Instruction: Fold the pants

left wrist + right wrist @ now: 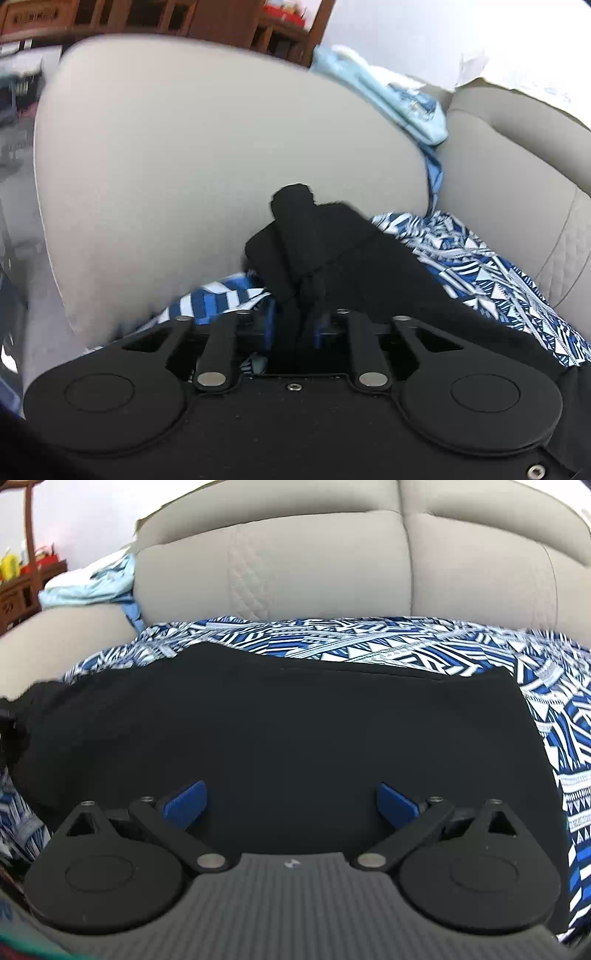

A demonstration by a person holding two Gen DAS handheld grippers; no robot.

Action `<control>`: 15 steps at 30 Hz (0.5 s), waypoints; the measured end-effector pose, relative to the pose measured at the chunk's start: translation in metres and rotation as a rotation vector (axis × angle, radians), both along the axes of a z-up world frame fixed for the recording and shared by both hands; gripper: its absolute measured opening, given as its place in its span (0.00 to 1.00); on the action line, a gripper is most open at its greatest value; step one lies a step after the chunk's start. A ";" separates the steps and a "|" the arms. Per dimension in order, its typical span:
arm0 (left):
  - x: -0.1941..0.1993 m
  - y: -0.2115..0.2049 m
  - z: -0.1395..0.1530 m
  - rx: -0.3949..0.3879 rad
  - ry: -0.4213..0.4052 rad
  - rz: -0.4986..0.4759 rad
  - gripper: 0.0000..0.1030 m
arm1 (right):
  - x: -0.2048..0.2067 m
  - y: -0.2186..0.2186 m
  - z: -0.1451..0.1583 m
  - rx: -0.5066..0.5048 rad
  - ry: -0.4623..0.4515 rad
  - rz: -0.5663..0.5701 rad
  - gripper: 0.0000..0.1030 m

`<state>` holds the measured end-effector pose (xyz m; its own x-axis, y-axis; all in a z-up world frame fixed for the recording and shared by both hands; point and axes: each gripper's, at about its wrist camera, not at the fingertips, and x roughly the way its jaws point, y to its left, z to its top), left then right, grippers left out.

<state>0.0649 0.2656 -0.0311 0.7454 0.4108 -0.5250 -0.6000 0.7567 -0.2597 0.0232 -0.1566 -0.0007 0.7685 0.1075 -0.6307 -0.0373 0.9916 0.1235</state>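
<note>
Black pants (295,720) lie flat on a blue and white patterned cloth (369,642) spread over a beige sofa seat. In the left wrist view one end of the pants (351,251) is bunched up and rises toward the sofa arm. My left gripper (295,325) is shut on that bunched black fabric, which hides most of its blue pads. My right gripper (291,805) hovers over the near edge of the flat pants. It is open, its blue fingers (186,805) wide apart with only the flat pants beneath them.
The padded beige sofa arm (184,147) fills the left wrist view just beyond the pants. A light blue garment (406,99) lies on the arm by the backrest (332,561). Wooden furniture (221,18) stands behind the sofa.
</note>
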 end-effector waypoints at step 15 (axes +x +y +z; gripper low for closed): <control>-0.012 -0.117 0.103 0.245 -0.242 -0.323 0.12 | 0.002 -0.043 0.014 0.027 -0.035 -0.056 1.00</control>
